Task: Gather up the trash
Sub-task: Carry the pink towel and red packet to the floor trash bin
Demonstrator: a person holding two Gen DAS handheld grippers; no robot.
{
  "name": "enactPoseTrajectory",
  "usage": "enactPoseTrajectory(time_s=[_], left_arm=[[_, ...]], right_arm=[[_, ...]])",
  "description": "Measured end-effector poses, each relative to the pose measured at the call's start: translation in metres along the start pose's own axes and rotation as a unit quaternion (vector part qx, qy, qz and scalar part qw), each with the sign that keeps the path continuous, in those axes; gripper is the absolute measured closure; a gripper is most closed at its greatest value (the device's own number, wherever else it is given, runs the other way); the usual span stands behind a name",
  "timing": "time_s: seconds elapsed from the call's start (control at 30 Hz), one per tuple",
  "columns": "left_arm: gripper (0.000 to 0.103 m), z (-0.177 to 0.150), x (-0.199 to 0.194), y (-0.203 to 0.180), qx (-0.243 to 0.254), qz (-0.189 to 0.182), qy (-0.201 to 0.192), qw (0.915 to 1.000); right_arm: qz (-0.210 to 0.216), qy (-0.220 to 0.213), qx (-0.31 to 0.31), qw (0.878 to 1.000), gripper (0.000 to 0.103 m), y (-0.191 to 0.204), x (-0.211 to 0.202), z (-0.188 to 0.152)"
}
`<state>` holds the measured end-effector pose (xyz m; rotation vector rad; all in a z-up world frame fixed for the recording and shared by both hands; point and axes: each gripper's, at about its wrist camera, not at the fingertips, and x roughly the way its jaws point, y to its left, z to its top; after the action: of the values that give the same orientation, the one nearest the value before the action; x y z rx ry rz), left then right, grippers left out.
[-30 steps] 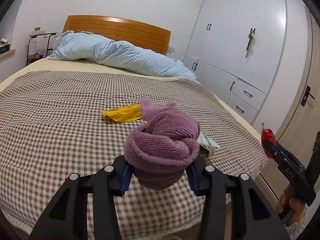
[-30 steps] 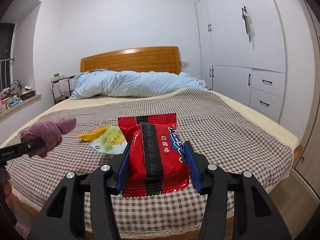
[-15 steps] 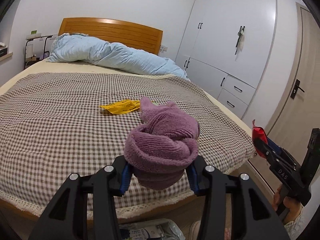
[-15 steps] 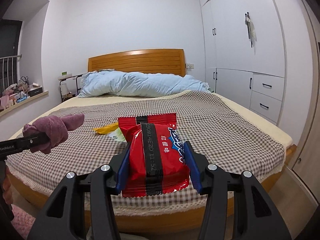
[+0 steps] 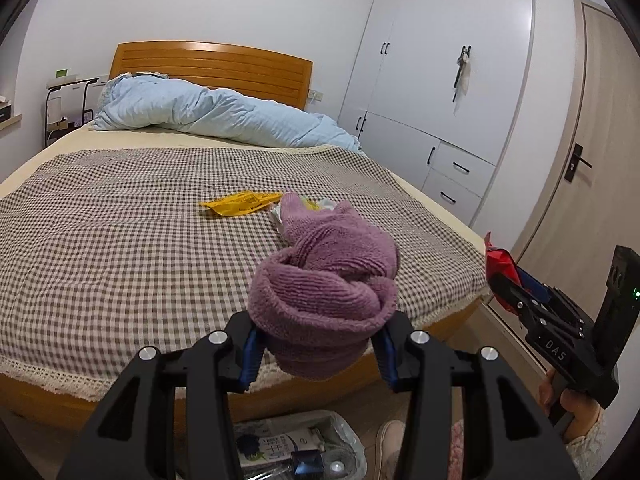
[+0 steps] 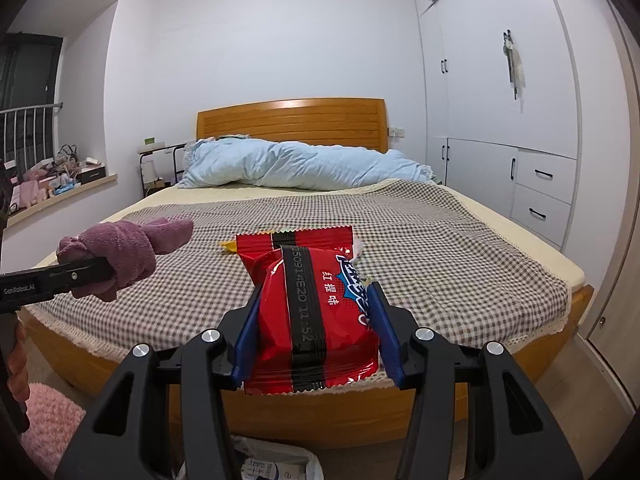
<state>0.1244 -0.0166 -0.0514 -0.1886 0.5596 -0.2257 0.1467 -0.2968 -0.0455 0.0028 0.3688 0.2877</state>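
A: Where do we stand with the trash?

B: We have both loads off the bed (image 6: 460, 240) and over the floor in front of its foot edge. Our left hand-held gripper (image 5: 316, 344) is clamped on the rolled purple towel (image 5: 324, 300); our right hand-held gripper (image 6: 314, 326) is squeezing the red snack packet (image 6: 312, 312) by its sides, upright, so nothing spills.

A: Why hold them so low?

B: We judge the bag of rubbish (image 5: 296, 448) on the floor beneath us is where they go; it shows at the bottom of both views.

A: Anything left on the bed?

B: A yellow wrapper (image 5: 240, 203) and a pale wrapper (image 5: 320, 205) just beside it, mid-blanket, towards the foot edge. We'd reach for those next.
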Motion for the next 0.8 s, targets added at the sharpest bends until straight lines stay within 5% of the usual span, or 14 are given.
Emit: enactPoseTrajectory(time_s=[0.8], left_arm=[[0.059, -0.088, 0.005, 0.000, 0.007, -0.007, 0.088, 0.9961]], right_arm=[[0.059, 0.112, 0.022, 0.992, 0.053, 0.021, 0.001, -0.084]])
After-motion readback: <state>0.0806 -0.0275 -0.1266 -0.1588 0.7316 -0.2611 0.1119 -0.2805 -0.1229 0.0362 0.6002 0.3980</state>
